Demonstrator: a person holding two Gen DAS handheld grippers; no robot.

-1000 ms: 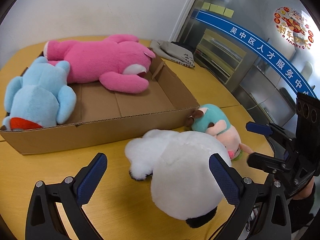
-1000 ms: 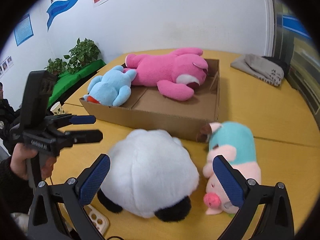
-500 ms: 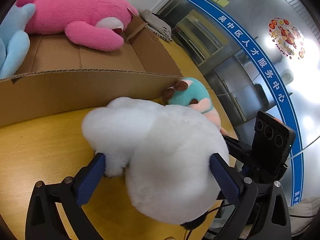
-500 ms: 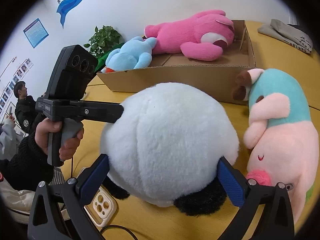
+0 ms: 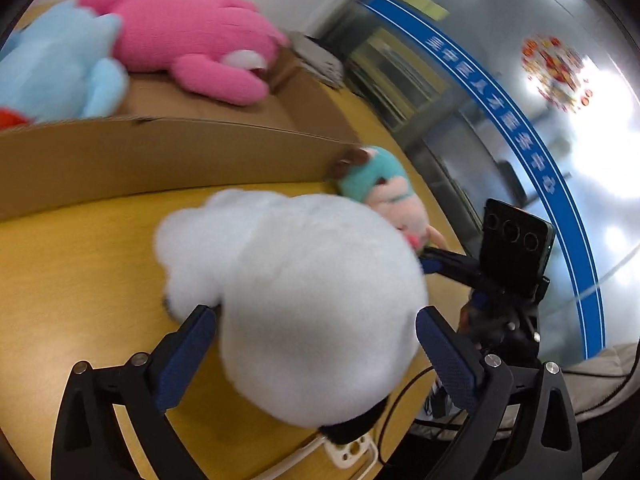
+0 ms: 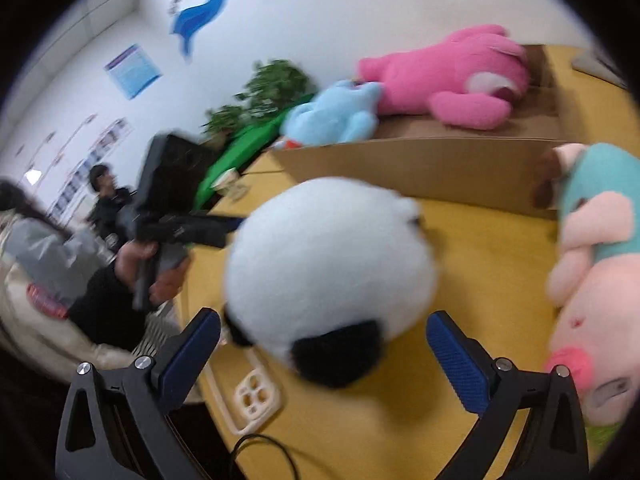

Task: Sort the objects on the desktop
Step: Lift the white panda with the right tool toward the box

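Note:
A white plush panda with black patches lies on the yellow table in front of a cardboard box. My left gripper is open, its blue pads on either side of the panda's body. My right gripper is open too, its pads beside the panda's lower end; the panda looks raised off the table there. A teal and pink plush pig lies to the right of the panda. A pink plush bear and a light blue plush lie in the box.
A white phone case and a cable lie on the table's near edge. A grey cloth sits beyond the box. People and green plants are off to the left in the right wrist view.
Both grippers have closed in on the panda from opposite sides until their pads flank it. The panda has shifted and looks raised in the right wrist view.

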